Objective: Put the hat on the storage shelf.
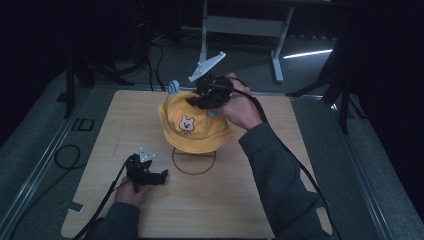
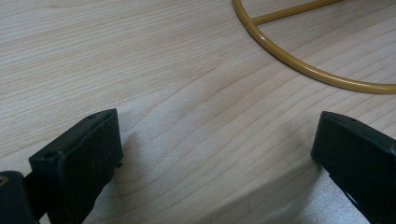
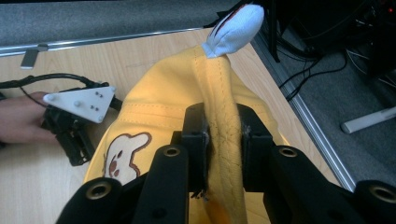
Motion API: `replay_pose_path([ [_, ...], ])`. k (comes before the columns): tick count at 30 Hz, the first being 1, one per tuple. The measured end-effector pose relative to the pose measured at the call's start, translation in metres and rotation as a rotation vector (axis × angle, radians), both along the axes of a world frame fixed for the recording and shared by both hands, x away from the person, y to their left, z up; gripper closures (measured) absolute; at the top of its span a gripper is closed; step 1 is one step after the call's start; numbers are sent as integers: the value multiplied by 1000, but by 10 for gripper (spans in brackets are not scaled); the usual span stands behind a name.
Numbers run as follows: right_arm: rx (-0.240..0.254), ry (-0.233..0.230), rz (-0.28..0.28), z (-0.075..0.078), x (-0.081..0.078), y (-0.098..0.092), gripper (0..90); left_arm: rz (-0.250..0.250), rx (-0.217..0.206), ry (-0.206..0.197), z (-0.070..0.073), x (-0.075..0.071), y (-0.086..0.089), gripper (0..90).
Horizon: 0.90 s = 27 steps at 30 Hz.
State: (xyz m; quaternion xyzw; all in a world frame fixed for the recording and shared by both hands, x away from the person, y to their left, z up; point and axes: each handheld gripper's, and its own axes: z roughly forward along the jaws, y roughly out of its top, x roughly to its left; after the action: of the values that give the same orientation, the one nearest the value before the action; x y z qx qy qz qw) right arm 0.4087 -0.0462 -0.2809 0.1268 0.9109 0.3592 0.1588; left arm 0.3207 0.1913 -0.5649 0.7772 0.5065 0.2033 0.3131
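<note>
Toward the far middle of the wooden surface (image 1: 240,200) sits a yellow hat (image 1: 192,125) with a little bear face (image 1: 186,123) stitched on its front, raised off the boards above a gold wire ring (image 1: 193,161) that lies flat beneath it. At the hat's far side a small pale blue ear (image 1: 173,87) pokes up. Reaching in from the right, the right claw (image 1: 202,100) is on the crown of the hat; from its own camera the two black jaws are pinched tight on a raised fold of the yellow cloth (image 3: 223,135) along a seam, with the blue ear (image 3: 233,30) just beyond the jaws. The right hand (image 1: 240,107) wraps the tool, a grey three-cornered plate (image 1: 206,66) sticking up above it. Nearer the person, the left claw (image 1: 162,175) rests low on the surface, a little apart from the ring and well short of the hat. Its jaws stand wide apart with bare wood between them, holding nothing, and the ring (image 2: 299,65) curves past just ahead of them. The left hand (image 1: 131,192) holds that tool from behind, its cable trailing off toward the near edge.
</note>
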Motion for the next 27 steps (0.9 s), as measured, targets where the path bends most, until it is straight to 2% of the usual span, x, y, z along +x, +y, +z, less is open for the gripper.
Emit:
replay_pose_path([
  [9, -24, 19, 5, -11, 3, 11, 761, -2, 2, 3, 0, 0, 0, 20],
  [17, -41, 31, 0, -15, 5, 12, 748, -2, 1, 3, 0, 0, 0, 20],
  [19, -34, 33, -3, -15, 5, 12, 699, -2, 0, 3, 0, 0, 0, 20],
  [22, -21, 32, -11, -11, 2, 9, 547, -2, 1, 2, 0, 0, 0, 19],
  [27, 18, 9, -34, 1, -7, 0, 412, -2, 1, 2, 0, 0, 0, 20],
])
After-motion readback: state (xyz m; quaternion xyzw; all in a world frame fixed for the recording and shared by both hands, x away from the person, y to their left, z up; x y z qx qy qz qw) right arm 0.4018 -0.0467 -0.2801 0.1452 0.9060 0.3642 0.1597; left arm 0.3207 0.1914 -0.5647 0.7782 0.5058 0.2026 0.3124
